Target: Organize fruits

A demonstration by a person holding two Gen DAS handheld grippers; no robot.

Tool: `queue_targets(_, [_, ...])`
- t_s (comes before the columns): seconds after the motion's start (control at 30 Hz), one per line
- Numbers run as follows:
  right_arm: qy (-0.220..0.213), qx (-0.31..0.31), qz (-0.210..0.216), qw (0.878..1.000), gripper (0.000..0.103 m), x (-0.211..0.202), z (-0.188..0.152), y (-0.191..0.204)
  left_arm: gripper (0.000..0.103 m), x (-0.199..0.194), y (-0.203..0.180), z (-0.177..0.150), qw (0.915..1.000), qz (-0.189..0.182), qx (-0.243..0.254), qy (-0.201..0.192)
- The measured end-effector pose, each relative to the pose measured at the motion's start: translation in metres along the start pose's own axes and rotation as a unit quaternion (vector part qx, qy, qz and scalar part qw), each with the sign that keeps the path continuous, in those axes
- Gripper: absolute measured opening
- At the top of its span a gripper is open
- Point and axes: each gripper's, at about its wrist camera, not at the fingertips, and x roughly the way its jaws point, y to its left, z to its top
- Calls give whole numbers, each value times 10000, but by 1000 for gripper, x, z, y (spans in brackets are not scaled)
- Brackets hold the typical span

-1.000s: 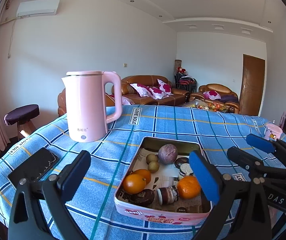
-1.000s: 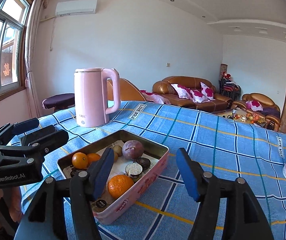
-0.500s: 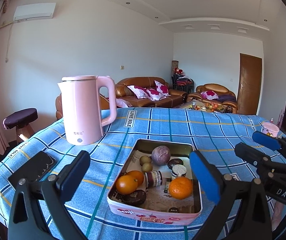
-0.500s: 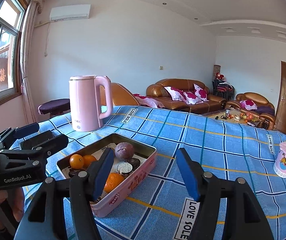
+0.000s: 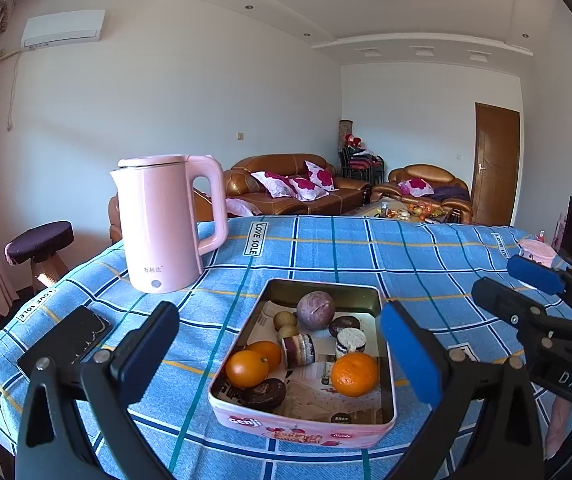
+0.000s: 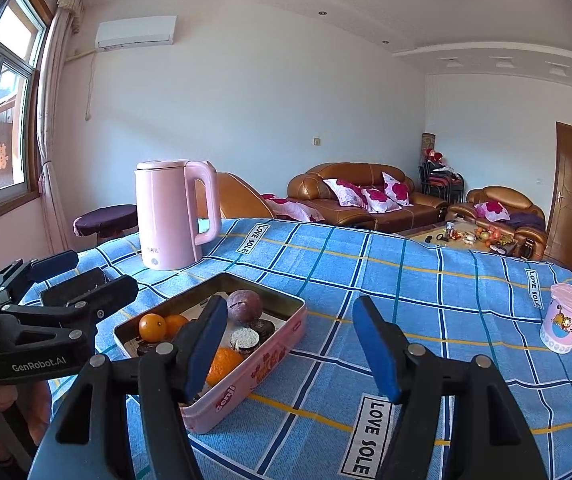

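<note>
A pink tin tray (image 5: 301,426) lies on the blue checked tablecloth. It holds three oranges (image 5: 354,374), a purple passion fruit (image 5: 315,310), two small kiwis (image 5: 285,320) and several round wrapped cakes (image 5: 350,342). My left gripper (image 5: 286,354) is open and empty, raised in front of the tray's near end. My right gripper (image 6: 290,346) is open and empty, just right of the tray (image 6: 270,354); its left finger hides part of an orange (image 6: 222,365). The left gripper also shows in the right wrist view (image 6: 70,280), left of the tray.
A pink kettle (image 5: 164,222) stands behind the tray on the left. A black phone (image 5: 64,340) lies near the left table edge. A pink cup (image 6: 567,322) stands at the right edge. Sofas and a stool lie beyond the table.
Both grippers have drawn back and up from the tray, which looks smaller and farther. A wrapped cake inside the tray lies farther back than before. Both grippers stay open.
</note>
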Motion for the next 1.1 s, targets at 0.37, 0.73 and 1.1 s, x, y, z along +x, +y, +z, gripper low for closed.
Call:
queue_targets(0.37, [-63,38,-29,10000,67,-6,0,-3,103,-1,-2,0,10000,3,6,7])
queue_targets(0.73, [-122,-10,-114,9999,67,-11,0,-4,103,0,-3,2,10000,-21,-80,45])
queue_targets(1.1, [-130,1,-181,9998,67,-13,-1,-11,103,1,-7,-2,10000,33,-8,31])
